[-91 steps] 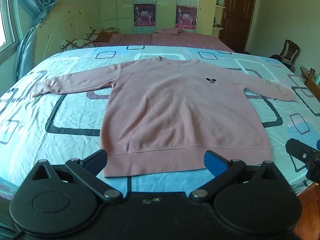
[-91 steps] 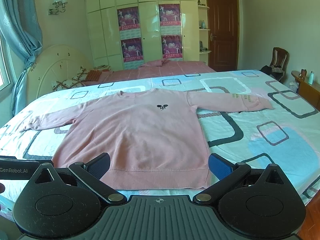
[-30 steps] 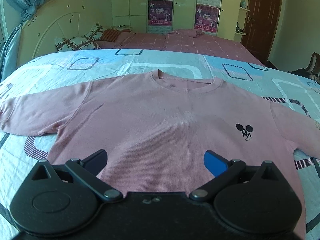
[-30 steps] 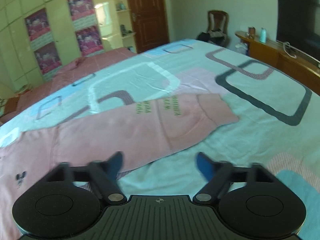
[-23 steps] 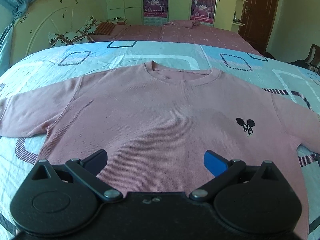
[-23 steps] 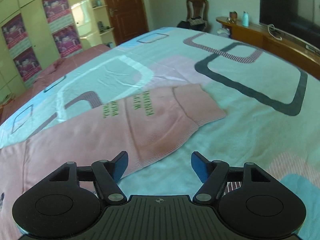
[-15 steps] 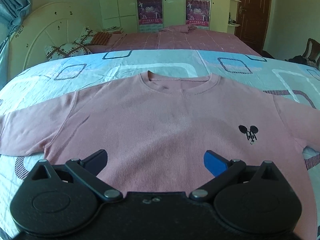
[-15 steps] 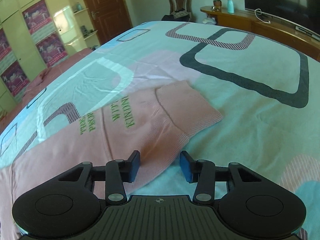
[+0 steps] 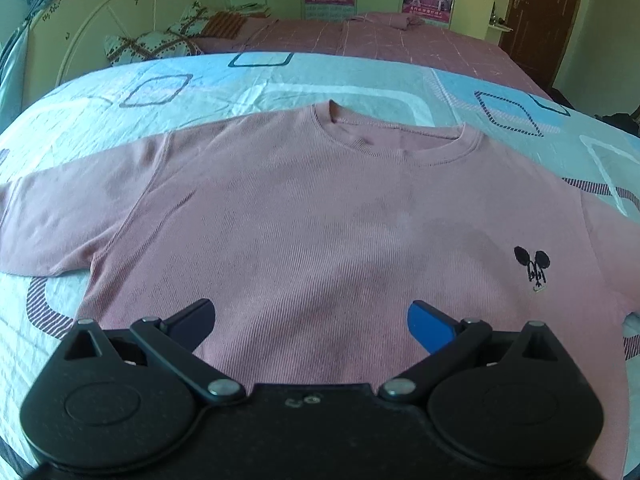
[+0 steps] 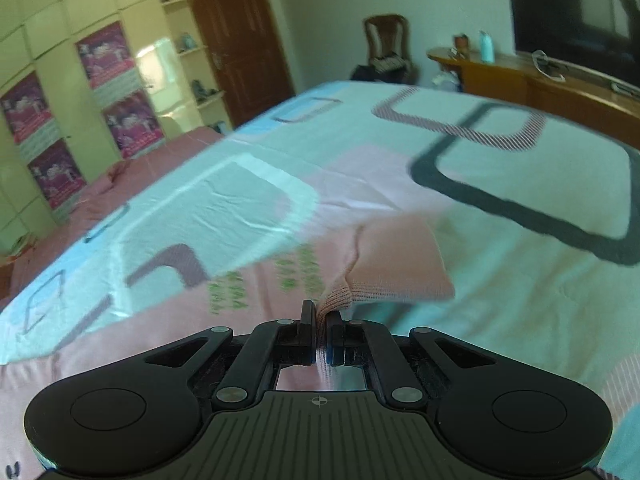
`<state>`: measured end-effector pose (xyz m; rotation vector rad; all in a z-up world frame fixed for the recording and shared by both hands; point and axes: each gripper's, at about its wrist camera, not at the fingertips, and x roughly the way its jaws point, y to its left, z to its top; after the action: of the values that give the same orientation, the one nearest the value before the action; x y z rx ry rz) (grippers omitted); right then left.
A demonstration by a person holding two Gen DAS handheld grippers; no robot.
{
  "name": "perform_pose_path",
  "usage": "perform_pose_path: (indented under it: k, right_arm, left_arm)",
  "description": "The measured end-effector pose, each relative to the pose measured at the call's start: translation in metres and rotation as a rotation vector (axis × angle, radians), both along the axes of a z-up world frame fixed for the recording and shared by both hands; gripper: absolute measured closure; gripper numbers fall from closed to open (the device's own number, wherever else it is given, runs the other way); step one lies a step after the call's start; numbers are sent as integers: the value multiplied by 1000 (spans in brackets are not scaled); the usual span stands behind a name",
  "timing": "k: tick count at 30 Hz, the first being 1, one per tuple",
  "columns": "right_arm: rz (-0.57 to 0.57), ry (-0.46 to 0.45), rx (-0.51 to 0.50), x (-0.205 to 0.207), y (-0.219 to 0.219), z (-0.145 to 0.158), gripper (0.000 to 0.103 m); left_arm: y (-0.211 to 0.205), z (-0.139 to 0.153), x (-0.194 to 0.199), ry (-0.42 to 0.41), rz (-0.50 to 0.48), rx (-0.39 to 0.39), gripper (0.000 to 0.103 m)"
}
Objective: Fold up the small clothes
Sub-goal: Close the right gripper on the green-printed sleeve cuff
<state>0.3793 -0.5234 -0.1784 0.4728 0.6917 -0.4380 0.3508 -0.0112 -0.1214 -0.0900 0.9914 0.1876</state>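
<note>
A pink long-sleeved sweatshirt [image 9: 320,220] lies flat, front up, on the bed, with a small black mouse logo [image 9: 532,266] on its chest. My left gripper [image 9: 310,320] is open and empty, hovering over the sweatshirt's body below the collar [image 9: 400,140]. My right gripper [image 10: 320,316] is shut on the near edge of the sweatshirt's sleeve [image 10: 280,280] close to the cuff [image 10: 400,260], beside green lettering. The pinched cloth bunches up between the jaws.
The bed sheet [image 10: 500,300] has a pattern of grey and blue squares. A headboard [image 9: 100,32] and pillows [image 9: 160,40] are at the far left. A wooden sideboard [image 10: 540,80], a chair [image 10: 386,44] and a door [image 10: 240,40] stand beyond the bed.
My right gripper has closed from open onto the sleeve edge near the cuff and the cloth has bunched. My left gripper has drifted slightly over the sweatshirt's body, still open.
</note>
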Motion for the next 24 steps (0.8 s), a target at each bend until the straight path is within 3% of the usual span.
perform_pose_path:
  k: [6, 12, 21, 24]
  right_arm:
    - [171, -89, -10, 28, 72, 31, 99]
    - [399, -138, 21, 51, 185, 44, 99]
    - [689, -43, 107, 61, 332, 10, 99]
    - [741, -19, 59, 54, 357, 1, 94]
  left_arm:
    - [16, 4, -4, -39, -24, 12, 1]
    - [36, 1, 7, -54, -81, -20, 1]
    - [50, -4, 39, -54, -128, -123, 13]
    - [38, -6, 48, -57, -186, -150, 14]
